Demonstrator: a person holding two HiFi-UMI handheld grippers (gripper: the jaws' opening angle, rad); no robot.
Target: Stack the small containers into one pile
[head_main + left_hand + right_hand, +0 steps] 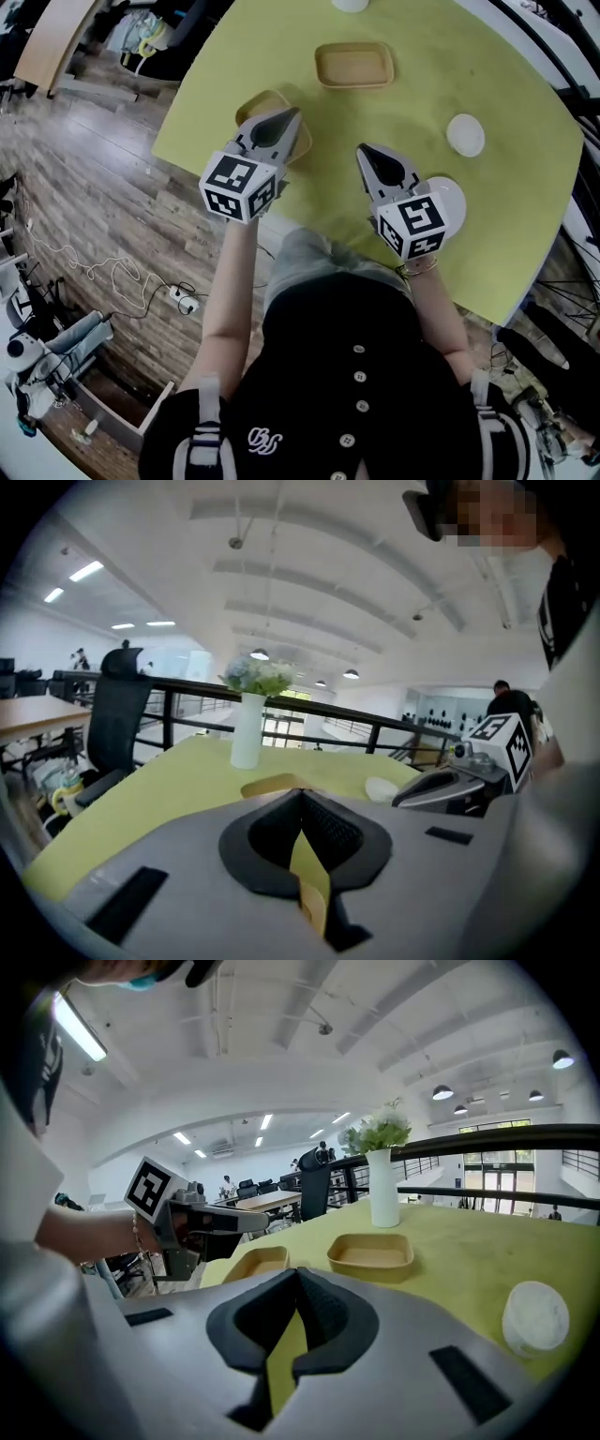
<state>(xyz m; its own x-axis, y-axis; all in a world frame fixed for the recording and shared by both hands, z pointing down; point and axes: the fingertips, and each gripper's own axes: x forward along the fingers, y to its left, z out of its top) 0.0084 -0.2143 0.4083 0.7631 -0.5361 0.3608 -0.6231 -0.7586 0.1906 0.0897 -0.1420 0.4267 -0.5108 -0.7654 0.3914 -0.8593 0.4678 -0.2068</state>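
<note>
Two shallow tan trays lie on the yellow-green table [487, 66]: one [352, 66] far across the table, one [265, 105] near the left edge. My left gripper [291, 114] hovers over the near tray, jaws shut with nothing between them. In the left gripper view that tray [272, 784] shows just past the left gripper [300, 793]. My right gripper [364, 151] is shut and empty over bare table. Its own view shows the right gripper [298, 1273], both trays [370, 1255] [255, 1263] and the left gripper [216, 1221] at the left.
Two round white containers sit at the right: one [465, 134] in the open, one [450, 199] half hidden behind the right gripper's marker cube. A white vase [383, 1188] with flowers stands at the far edge. Wooden floor lies beyond the table's left edge.
</note>
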